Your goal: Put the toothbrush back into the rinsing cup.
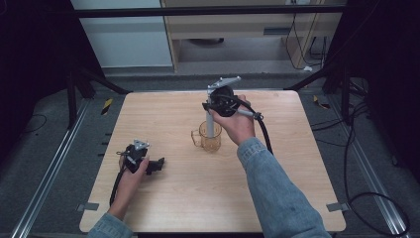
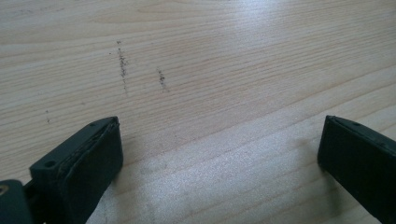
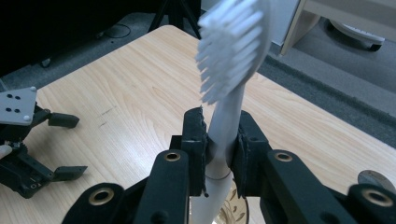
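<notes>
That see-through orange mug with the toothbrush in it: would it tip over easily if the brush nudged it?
Possibly. The mug looks like thin clear plastic, so probably light. The toothbrush, clamped in the right gripper, seems stiff, so a sideways push could lever against the rim. The handle sticking out may shift its balance slightly.

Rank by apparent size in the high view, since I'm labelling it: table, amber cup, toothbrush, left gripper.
1. table, by far the largest.
2. left gripper and amber cup look alike; unranked.
3. toothbrush, only its shaft visible, smallest.
</notes>
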`<state>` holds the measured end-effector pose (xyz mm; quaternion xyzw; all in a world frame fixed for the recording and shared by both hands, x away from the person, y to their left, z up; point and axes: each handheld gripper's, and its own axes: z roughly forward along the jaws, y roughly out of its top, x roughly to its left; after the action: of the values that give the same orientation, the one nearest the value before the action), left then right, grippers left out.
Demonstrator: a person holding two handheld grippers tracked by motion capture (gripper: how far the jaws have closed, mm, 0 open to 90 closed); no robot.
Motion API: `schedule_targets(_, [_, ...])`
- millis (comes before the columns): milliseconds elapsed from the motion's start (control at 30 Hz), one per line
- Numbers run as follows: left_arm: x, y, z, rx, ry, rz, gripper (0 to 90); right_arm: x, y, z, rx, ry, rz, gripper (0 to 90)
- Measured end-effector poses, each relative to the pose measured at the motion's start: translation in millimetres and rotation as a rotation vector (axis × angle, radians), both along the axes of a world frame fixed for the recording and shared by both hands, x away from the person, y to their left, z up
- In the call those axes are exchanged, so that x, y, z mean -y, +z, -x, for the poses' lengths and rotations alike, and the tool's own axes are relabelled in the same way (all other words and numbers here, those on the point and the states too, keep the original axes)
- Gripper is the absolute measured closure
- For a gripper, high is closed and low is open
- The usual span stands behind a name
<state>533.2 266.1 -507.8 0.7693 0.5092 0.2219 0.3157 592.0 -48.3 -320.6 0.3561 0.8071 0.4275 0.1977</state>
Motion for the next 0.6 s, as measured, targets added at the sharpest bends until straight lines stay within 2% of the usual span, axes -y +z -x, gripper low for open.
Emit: schedule_targets(600, [-0.1,0.1,0.0,-0.001,-0.001,-0.002,0.0,-4.9,-20.7,-5.1,-0.04,0.002,0.021,76.8])
